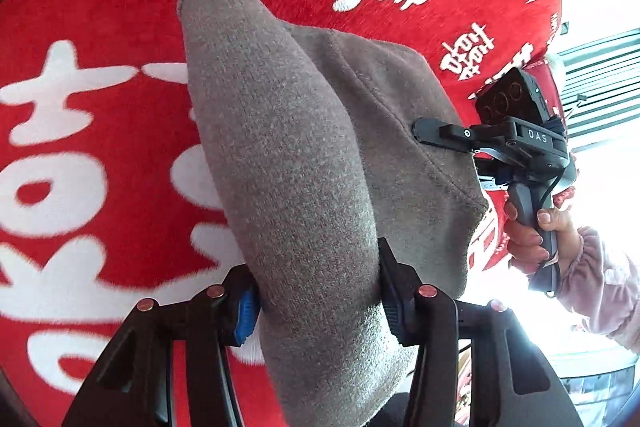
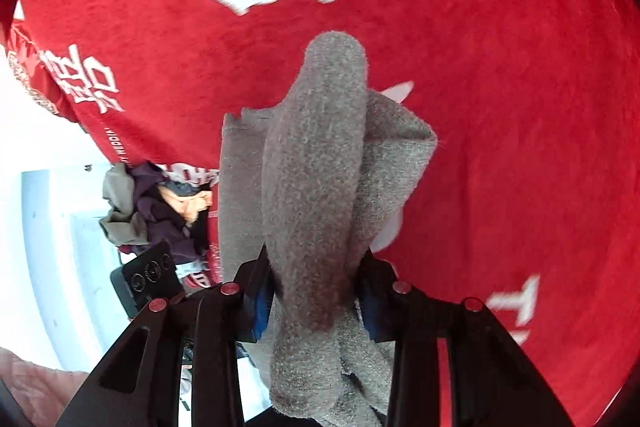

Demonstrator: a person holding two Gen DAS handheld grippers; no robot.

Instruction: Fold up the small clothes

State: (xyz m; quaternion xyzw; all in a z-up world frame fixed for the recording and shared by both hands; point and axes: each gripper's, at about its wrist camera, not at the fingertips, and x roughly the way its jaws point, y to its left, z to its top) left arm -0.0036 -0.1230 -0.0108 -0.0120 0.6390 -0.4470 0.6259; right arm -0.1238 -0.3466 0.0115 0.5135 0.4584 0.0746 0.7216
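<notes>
A grey knit garment (image 1: 288, 155) hangs lifted over the red cloth, bunched into a thick fold. My left gripper (image 1: 320, 303) is shut on one end of it, with the blue-padded fingers pressing both sides. In the left wrist view my right gripper (image 1: 420, 133) pinches the garment's hemmed far edge. The right wrist view shows the right gripper (image 2: 316, 291) shut on a rolled bunch of the same grey garment (image 2: 320, 155). More grey fabric droops below the jaws there.
A red plush cloth (image 1: 120, 7) with large white characters covers the surface. A pile of dark and beige clothes (image 2: 160, 211) lies at its edge. A hand (image 1: 532, 231) in a pink sleeve holds the right tool. Pale floor lies beyond the cloth's edge.
</notes>
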